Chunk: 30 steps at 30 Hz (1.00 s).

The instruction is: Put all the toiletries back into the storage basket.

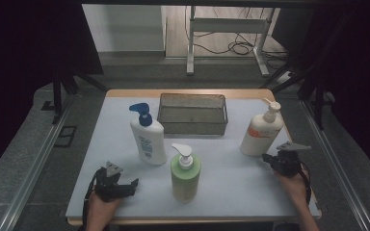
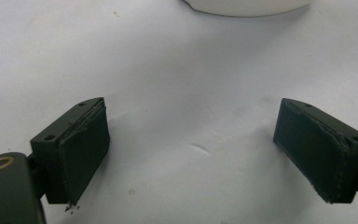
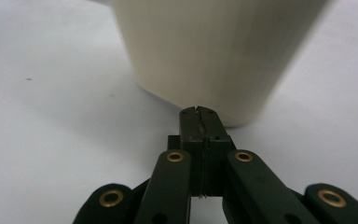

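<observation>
Three pump bottles stand on the white mat (image 1: 221,192). A white bottle with a blue pump (image 1: 148,137) is at the centre left, a green bottle with a white pump (image 1: 185,174) is near the front, and a cream bottle with an orange label (image 1: 262,133) is at the right. My right gripper (image 1: 266,158) is shut with nothing in it. In the right gripper view its tips (image 3: 199,111) lie right at the foot of the cream bottle (image 3: 214,51). My left gripper (image 1: 131,187) rests open at the front left, and only bare mat lies between its wide-apart pads (image 2: 86,144).
A dark mesh basket (image 1: 192,126) stands at the back centre of the table, behind the bottles. A white bottle's base (image 2: 247,7) shows at the top of the left gripper view. A person's hands hold both grippers near the front edge.
</observation>
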Motion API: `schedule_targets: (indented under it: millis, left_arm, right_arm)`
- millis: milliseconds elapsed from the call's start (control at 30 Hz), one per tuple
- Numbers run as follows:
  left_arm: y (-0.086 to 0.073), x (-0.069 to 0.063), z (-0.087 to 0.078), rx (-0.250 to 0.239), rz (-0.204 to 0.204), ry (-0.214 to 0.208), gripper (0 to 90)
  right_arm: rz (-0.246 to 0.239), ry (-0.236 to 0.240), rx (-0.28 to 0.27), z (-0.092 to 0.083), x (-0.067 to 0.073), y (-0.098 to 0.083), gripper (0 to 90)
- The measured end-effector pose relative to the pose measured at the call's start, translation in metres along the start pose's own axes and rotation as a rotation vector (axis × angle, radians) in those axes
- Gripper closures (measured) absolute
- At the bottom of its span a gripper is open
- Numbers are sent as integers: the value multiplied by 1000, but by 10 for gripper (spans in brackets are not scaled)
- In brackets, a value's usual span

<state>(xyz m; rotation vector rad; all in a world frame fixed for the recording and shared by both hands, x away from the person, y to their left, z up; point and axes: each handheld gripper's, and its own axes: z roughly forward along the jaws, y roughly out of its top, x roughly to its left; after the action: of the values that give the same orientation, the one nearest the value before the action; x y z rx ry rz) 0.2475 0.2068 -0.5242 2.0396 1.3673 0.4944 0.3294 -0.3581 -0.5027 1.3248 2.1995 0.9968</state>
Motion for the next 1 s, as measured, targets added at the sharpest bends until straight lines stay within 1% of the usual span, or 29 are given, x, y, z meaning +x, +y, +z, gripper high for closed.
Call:
schedule_targets:
  millis: [167,433,533,667,800,900,1000]
  left_arm:
    - [0,0,0,0,0,0,102]
    - [0,0,0,1,1,0,103]
    - [0,0,0,1,1,0,103]
    - [0,0,0,1,2,1,103]
    - [0,0,0,0,-1,0,103]
    - [0,0,0,0,1,0,103]
    - [0,0,0,0,1,0,102]
  right_arm:
    - [33,-42,6,-2,-14,-1,900]
    - [78,-85,9,10,-35,6,900]
    - [95,-81,11,15,-41,11,900]
    - [119,-82,0,22,-48,19,900]
    - [130,-75,-7,26,-53,24,900]
    - [138,-49,-16,29,-55,28,900]
    - [132,-30,-9,33,-54,30,900]
